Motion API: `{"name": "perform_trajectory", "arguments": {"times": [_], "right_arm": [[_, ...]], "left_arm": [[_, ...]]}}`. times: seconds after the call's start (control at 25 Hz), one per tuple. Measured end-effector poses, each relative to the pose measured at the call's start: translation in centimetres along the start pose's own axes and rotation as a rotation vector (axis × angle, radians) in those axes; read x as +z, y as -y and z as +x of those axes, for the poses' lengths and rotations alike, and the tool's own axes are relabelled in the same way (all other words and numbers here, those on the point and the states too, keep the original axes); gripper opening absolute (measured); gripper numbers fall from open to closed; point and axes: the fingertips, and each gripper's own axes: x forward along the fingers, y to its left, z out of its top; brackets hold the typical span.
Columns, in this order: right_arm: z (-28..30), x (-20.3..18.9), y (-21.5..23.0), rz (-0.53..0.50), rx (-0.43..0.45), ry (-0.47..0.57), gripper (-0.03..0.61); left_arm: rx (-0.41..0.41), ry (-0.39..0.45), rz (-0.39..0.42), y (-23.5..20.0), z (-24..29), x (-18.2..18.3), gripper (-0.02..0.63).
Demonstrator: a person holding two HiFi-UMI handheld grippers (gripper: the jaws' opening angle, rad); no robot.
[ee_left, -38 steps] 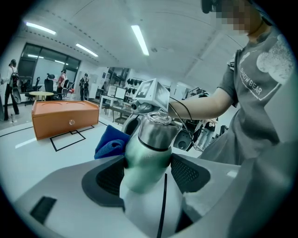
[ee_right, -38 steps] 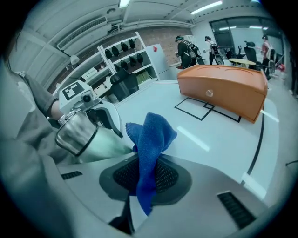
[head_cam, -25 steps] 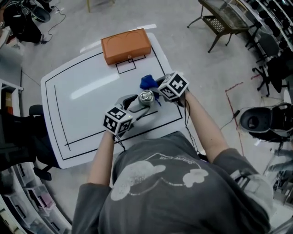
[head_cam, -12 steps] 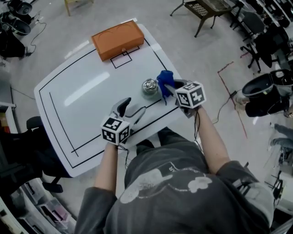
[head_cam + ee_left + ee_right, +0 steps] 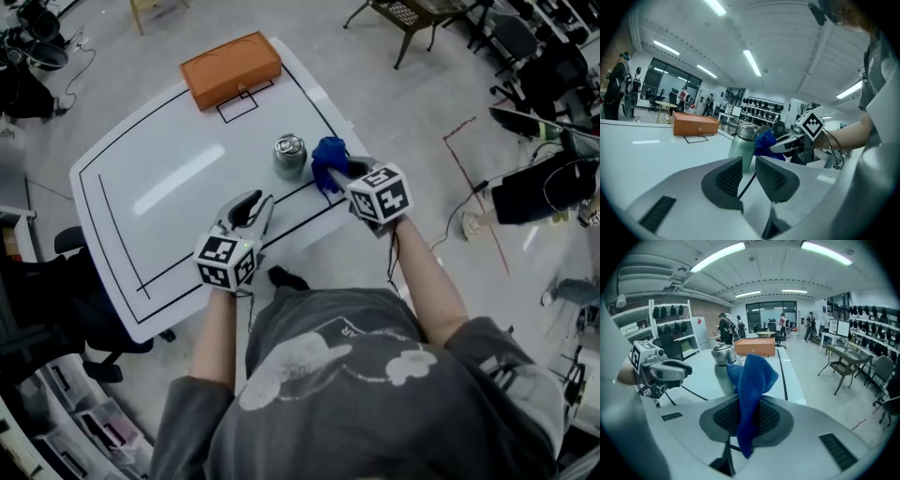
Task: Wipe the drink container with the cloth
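Observation:
The drink container, a pale green metal bottle (image 5: 289, 156) with a steel cap, stands upright on the white table (image 5: 169, 178). No gripper holds the bottle (image 5: 742, 145). My right gripper (image 5: 339, 174) is shut on a blue cloth (image 5: 328, 157), which hangs just right of the bottle (image 5: 723, 363). In the right gripper view the cloth (image 5: 752, 376) rises from between the pads of that gripper (image 5: 749, 416). My left gripper (image 5: 250, 208) sits nearer the table's front edge, apart from the bottle. Its jaws are closing to a narrow gap with nothing between them (image 5: 749, 165).
An orange box (image 5: 232, 68) lies at the far edge of the table, beside a small black-outlined square. Black lines frame the tabletop. Chairs (image 5: 403, 19) and racks stand on the floor around it, and a black cable runs along the table under the left gripper.
The left gripper let go of the bottle, drew back toward the front edge and narrowed its jaws. The bottle now stands alone. The right gripper with the cloth stays beside it.

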Motion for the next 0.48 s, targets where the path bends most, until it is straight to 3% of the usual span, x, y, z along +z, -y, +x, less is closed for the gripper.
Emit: {"name": "perform_trajectory", "arguments": {"times": [0.2, 0.48], "right_arm": [[-1.8, -0.4, -1.6, -0.023, 0.053, 0.033, 0.060], [-4.5, -1.7, -4.2, -0.088, 0.118, 0.063, 0.058]], "left_arm": [[0.101, 0.013, 0.013, 1.6, -0.8, -0.1, 0.021], [0.147, 0.015, 0.007, 5.2, -1.8, -1.7, 0.007]]}}
